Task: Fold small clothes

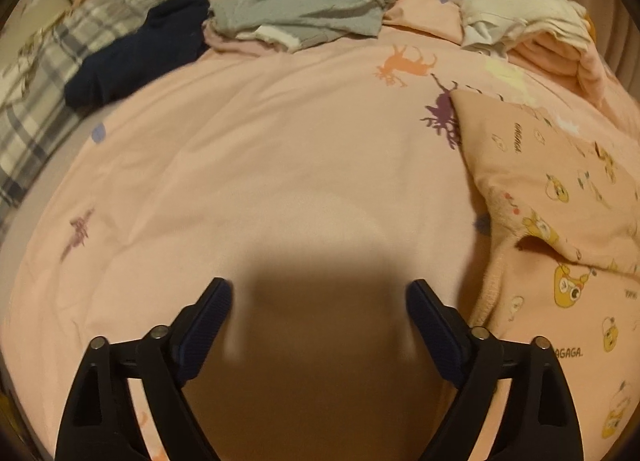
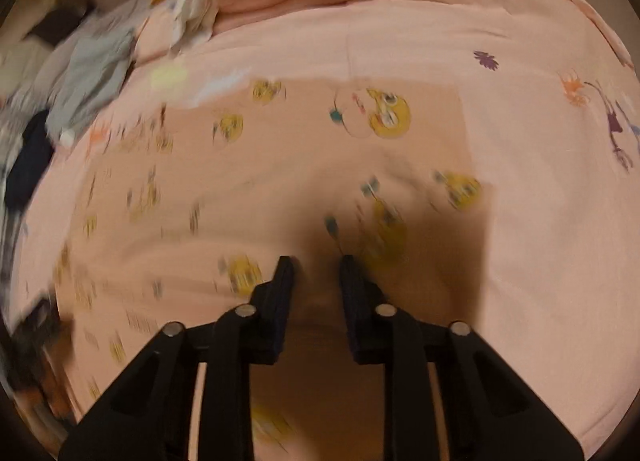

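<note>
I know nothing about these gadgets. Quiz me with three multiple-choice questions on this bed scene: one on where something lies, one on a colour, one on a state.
1. In the left wrist view, where does the navy garment lie relative to the grey garment?
A. To its left
B. To its right
C. On top of it

2. What colour are the cartoon figures printed on the pink garment?
A. Green
B. Yellow
C. Black

3. How do the fingers of the left gripper stand?
A. Clamped on the navy garment
B. Pressed together, empty
C. Wide apart, nothing between them

Answers:
1. A, since the navy heap sits leftward of the grey one.
2. B, since the printed figures are plainly yellow.
3. C, since only bare pink bedding shows in the wide gap.
</note>
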Motion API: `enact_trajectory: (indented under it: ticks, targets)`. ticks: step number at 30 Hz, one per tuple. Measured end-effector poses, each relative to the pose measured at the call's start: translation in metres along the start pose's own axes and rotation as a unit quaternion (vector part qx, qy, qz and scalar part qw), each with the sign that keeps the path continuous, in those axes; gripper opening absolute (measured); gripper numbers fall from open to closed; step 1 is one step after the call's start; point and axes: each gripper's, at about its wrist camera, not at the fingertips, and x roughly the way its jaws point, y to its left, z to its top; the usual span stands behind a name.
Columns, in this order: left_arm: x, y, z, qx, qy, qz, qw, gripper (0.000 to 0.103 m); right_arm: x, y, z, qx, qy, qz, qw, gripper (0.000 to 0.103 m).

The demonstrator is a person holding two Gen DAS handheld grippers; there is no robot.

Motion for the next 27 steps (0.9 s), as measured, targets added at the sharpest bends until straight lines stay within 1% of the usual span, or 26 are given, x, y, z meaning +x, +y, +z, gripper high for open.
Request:
enact_trajectory:
  ticks: [2,4,5,6,8,9,10,11,12,13,14,15,16,17,18,19,20,21,22,23,24,25,27]
  targets:
    - [0.003,0.005,0.002,-0.010,0.007,-0.009,0.9999,0.096,-0.013,-0.008,-0.007,0.006,0.013,0.006,1.000,0.019]
    - [0.002,0.003,0.002,-0.002,0.007,-0.006,1.0000,0.096,-0.028,-0.019,-0.006,0.029,0.016,0.031,0.999,0.025]
    - [0.001,0.001,0.002,0.001,0.004,-0.003,1.0000,0.096,-0.037,-0.022,-0.003,0.033,0.004,0.041,0.999,0.024]
    - [0.000,0.000,0.001,0.003,0.001,-0.002,1.0000,0.092,-0.047,-0.024,0.001,0.033,-0.018,0.043,0.998,0.025]
    - [-0.005,-0.004,-0.001,0.012,-0.007,-0.008,0.9999,0.081,-0.055,-0.027,0.009,0.033,-0.056,0.025,0.998,0.024]
    - [-0.009,-0.007,-0.002,0.022,-0.012,-0.008,0.9996,0.073,-0.052,-0.031,0.009,0.040,-0.057,0.004,0.998,0.024]
    - [-0.011,-0.010,-0.004,0.033,-0.014,-0.005,0.9993,0.065,-0.044,-0.035,0.007,0.048,-0.041,-0.012,0.998,0.024]
    - [-0.016,-0.014,-0.007,0.048,-0.015,-0.002,0.9987,0.061,-0.027,-0.044,0.000,0.061,-0.005,-0.020,0.998,0.022]
    - [-0.019,-0.016,-0.009,0.055,-0.014,-0.003,0.9984,0.051,-0.018,-0.049,-0.007,0.068,0.012,-0.024,0.997,0.018]
    - [-0.022,-0.016,-0.012,0.058,-0.011,-0.008,0.9982,0.042,-0.014,-0.054,-0.016,0.069,0.008,-0.031,0.997,0.019]
    - [-0.028,-0.015,-0.016,0.057,-0.001,-0.017,0.9982,0.037,-0.018,-0.054,-0.022,0.064,-0.003,-0.038,0.997,0.026]
    - [-0.034,-0.012,-0.020,0.054,0.008,-0.029,0.9981,0.024,-0.021,-0.054,-0.028,0.060,-0.002,-0.045,0.997,0.024]
    - [-0.039,-0.010,-0.023,0.052,0.013,-0.044,0.9976,0.018,-0.026,-0.056,-0.035,0.064,0.013,-0.052,0.997,0.024]
    - [-0.051,-0.004,-0.028,0.049,0.021,-0.079,0.9954,0.018,-0.031,-0.057,-0.040,0.070,0.021,-0.045,0.996,0.030]
    - [-0.059,0.001,-0.033,0.046,0.025,-0.105,0.9931,0.018,-0.041,-0.059,-0.047,0.079,0.025,-0.023,0.996,0.029]
    - [-0.070,0.009,-0.039,0.041,0.030,-0.136,0.9894,0.018,-0.055,-0.061,-0.055,0.082,0.023,0.008,0.996,0.029]
    - [-0.080,0.017,-0.047,0.037,0.031,-0.162,0.9855,0.018,-0.066,-0.063,-0.062,0.081,0.018,0.026,0.996,0.029]
    - [-0.089,0.026,-0.054,0.032,0.029,-0.189,0.9810,0.022,-0.082,-0.062,-0.074,0.080,0.003,0.040,0.996,0.033]
    - [-0.095,0.032,-0.060,0.025,0.026,-0.199,0.9793,0.029,-0.096,-0.060,-0.084,0.076,-0.009,0.047,0.996,0.036]
    - [-0.101,0.039,-0.068,0.019,0.021,-0.209,0.9776,0.034,-0.108,-0.059,-0.095,0.072,-0.018,0.053,0.996,0.043]
    - [-0.107,0.045,-0.078,0.018,0.014,-0.220,0.9752,0.041,-0.120,-0.060,-0.109,0.069,-0.024,0.063,0.995,0.047]
    - [-0.111,0.049,-0.087,0.020,0.011,-0.232,0.9724,0.045,-0.128,-0.062,-0.123,0.071,-0.023,0.074,0.994,0.049]
    - [-0.112,0.053,-0.102,0.024,0.025,-0.255,0.9663,0.045,-0.132,-0.061,-0.141,0.068,-0.010,0.090,0.994,0.049]
